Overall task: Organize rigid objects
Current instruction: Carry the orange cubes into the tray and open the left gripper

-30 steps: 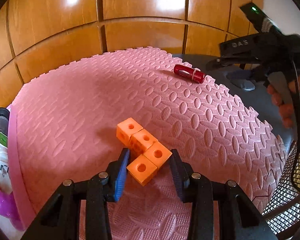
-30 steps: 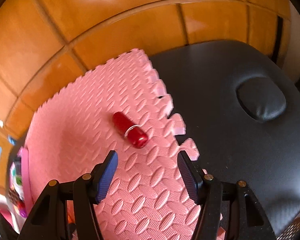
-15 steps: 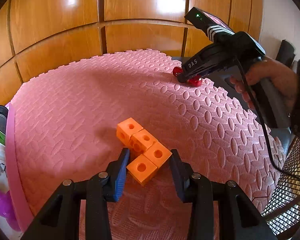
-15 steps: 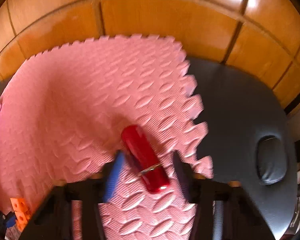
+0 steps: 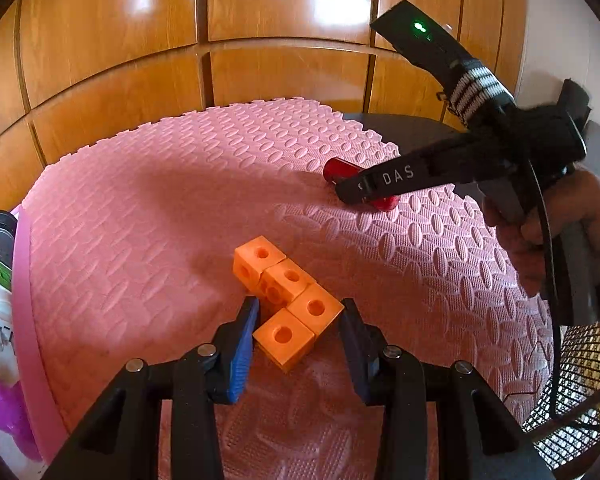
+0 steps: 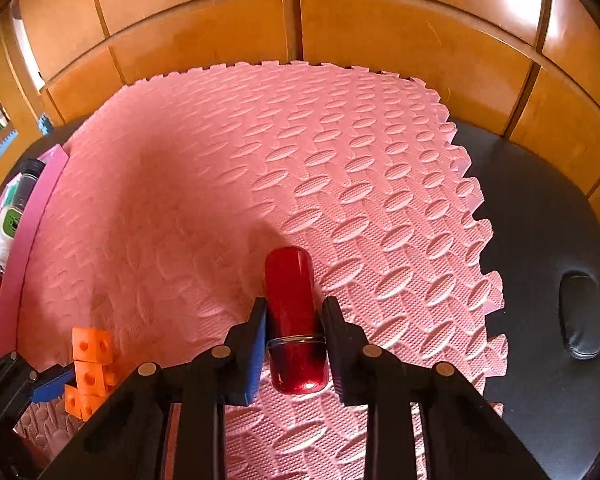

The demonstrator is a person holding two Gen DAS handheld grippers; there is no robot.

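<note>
The pink foam mat (image 6: 228, 184) covers most of the dark table (image 6: 540, 240). Near left on it, the left claw (image 5: 298, 334) grips the orange block cluster (image 5: 288, 300). Toward the mat's right edge, the right claw (image 6: 294, 338) is closed on the red cylinder (image 6: 290, 292). Risk: the glossy, rounded cylinder, ringed by a thin metal band, may slip or pivot between the pads on lifting.
</note>
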